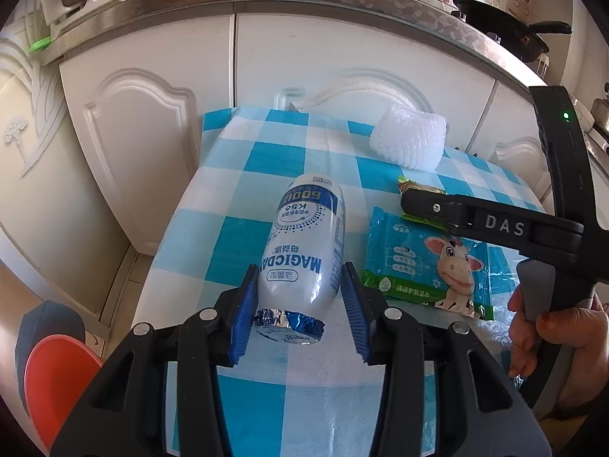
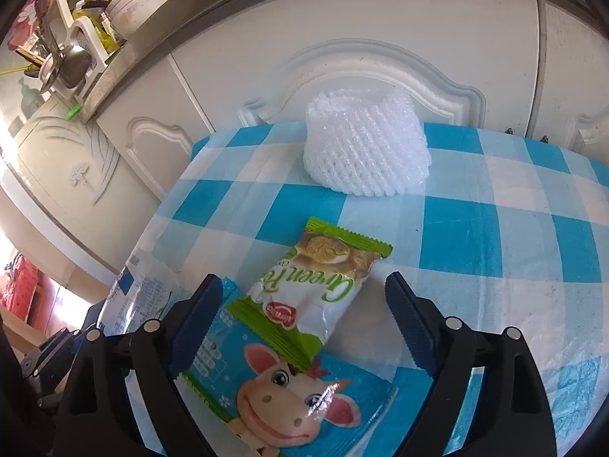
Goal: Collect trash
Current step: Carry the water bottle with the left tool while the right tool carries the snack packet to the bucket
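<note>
A white MAGICDAY bottle [image 1: 304,255] lies on its side at the centre of the left wrist view, its blue foil cap toward the camera, on a table covered in a blue-and-white checked cloth [image 1: 236,236]. The left gripper [image 1: 300,304] sits at lower centre with its blue-padded fingers spread to either side of the bottle's neck end; the left pad is at the bottle's wall, the right one stands just apart. To the right lies a blue wet-wipe pack with a cartoon cow [image 1: 430,262], and above it a green snack wrapper [image 1: 415,184], partly hidden by the right gripper [image 2: 304,323] reaching in from the right edge. In the right wrist view that gripper is wide open, its fingers flanking the wrapper, which overlaps the wipe pack's upper edge. A white foam fruit net [image 2: 365,144] stands at upper centre, near the table's far edge, before white cabinet doors [image 2: 380,38]
</note>
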### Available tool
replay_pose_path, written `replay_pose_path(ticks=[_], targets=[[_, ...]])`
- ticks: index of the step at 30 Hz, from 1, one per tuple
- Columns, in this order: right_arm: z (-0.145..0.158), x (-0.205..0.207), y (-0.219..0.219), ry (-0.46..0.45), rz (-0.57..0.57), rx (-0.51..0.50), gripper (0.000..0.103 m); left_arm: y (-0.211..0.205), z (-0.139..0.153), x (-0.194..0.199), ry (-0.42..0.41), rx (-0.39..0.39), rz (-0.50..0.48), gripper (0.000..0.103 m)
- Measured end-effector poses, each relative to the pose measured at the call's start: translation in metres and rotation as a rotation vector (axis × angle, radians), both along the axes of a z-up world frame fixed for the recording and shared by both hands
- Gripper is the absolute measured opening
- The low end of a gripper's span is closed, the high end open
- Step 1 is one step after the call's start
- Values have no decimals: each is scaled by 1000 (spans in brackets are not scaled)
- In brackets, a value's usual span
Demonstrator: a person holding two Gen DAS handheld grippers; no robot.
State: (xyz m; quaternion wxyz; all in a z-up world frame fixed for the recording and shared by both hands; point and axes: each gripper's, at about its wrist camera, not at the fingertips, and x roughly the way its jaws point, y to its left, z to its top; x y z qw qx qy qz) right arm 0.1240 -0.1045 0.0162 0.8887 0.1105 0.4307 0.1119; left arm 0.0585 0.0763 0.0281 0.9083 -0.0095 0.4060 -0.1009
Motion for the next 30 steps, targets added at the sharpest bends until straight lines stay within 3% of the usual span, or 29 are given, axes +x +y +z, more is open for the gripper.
replay_pose_path(ticks=[4, 6, 11, 14, 30], targets=[[-2, 10, 8, 2, -25, -63, 84, 0, -1, 1, 2, 7, 2, 45], [-2, 9, 9, -7, -33, -111, 58, 1, -1, 1, -1, 8, 2, 45], [-3, 2, 3, -23, -25, -118, 36, 0, -1, 0, -3, 6, -2, 45], [-3, -5, 1, -41, -26, -137, 36, -1, 0, -3, -2, 4, -6, 45], [19, -61, -27, -115, -92, -18, 36, 3, 14, -29, -26, -16, -16, 45]])
